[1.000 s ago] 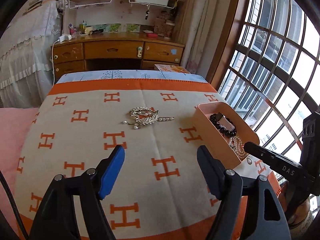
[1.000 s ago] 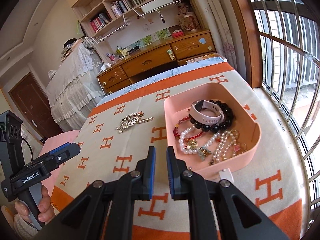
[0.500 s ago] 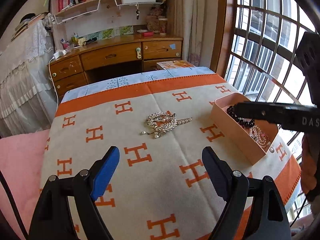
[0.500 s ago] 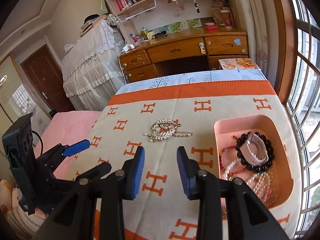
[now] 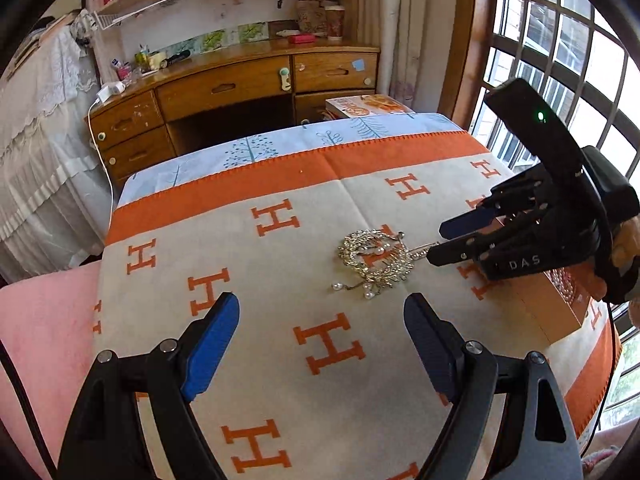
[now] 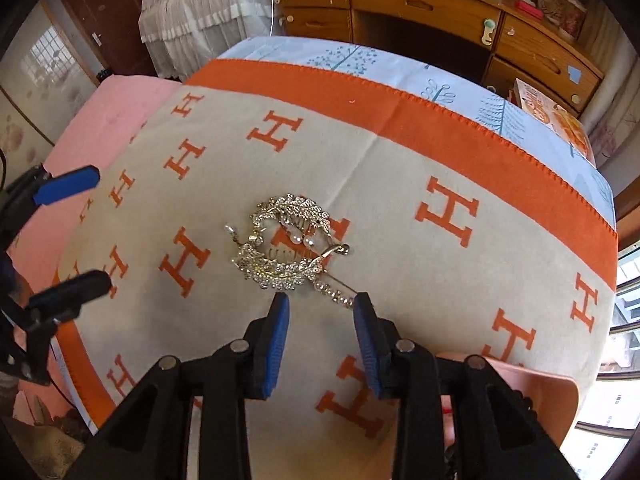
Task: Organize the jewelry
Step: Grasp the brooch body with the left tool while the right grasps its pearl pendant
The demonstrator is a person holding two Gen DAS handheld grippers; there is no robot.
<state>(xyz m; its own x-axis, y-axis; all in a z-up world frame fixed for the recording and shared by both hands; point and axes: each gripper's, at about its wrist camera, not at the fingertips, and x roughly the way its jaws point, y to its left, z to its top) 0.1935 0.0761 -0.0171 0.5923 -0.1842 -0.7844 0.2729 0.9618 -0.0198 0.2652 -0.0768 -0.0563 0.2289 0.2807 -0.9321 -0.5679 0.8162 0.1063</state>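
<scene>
The right gripper [image 6: 322, 304] comes low to the crystal hair ornament [image 6: 286, 240], its blue fingers [image 6: 278, 320] apart, with the thin beaded pin [image 6: 338, 296] of the ornament lying between the tips; the ornament rests flat on the orange-patterned blanket [image 6: 420, 240] in the middle of the surface. I think the step in hand is to pick it up; it is better to close on the thick leafy body and not on the pin, which may slip or bend. The left gripper [image 5: 320, 336] waits near, its fingers wide apart, holding nothing. The pink tray [image 5: 548, 312] with other jewelry stands just behind the right gripper; the dangling pearls [image 5: 360, 290] may catch on the blanket while lifting.
</scene>
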